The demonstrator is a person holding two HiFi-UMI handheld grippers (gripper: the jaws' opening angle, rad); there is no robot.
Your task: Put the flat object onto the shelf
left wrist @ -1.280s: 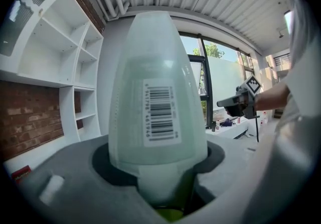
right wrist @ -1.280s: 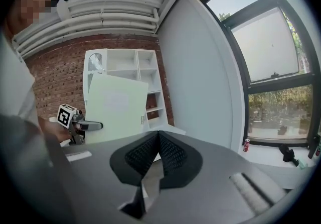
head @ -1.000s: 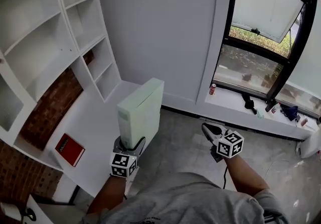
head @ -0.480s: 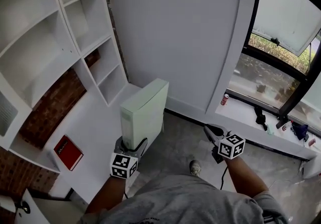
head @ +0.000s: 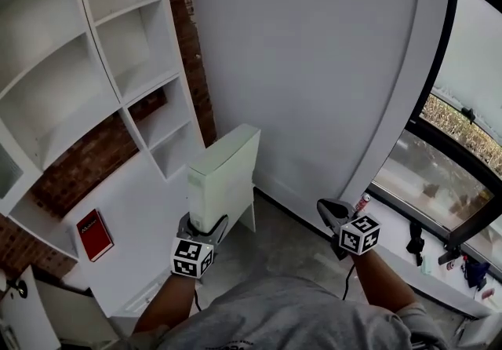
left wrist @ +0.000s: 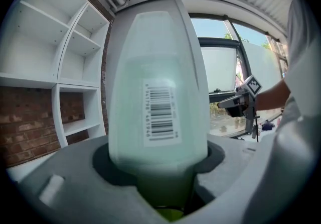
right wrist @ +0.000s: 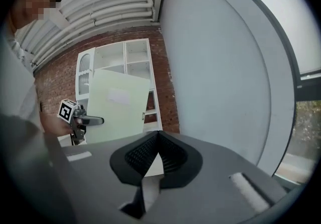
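I'm pinching the pale green flat box (head: 222,174) upright in my left gripper (head: 202,224). The white shelf unit (head: 104,50) is sitting up-left of it. My right gripper (head: 323,207) is hanging pressed together, empty.

**A:** What is sitting between the left gripper's (left wrist: 158,160) jaws?

**B:** They are pressing on both sides of a pale green flat box (left wrist: 158,62). It is standing upright and filling the middle, with a barcode label (left wrist: 160,113) facing the camera.

**A:** And around it?

**B:** A white shelf unit (left wrist: 55,87) against brick (left wrist: 25,122) is showing to the gripper's left. To its right, the right gripper (left wrist: 231,104) is hovering before a window (left wrist: 220,70).
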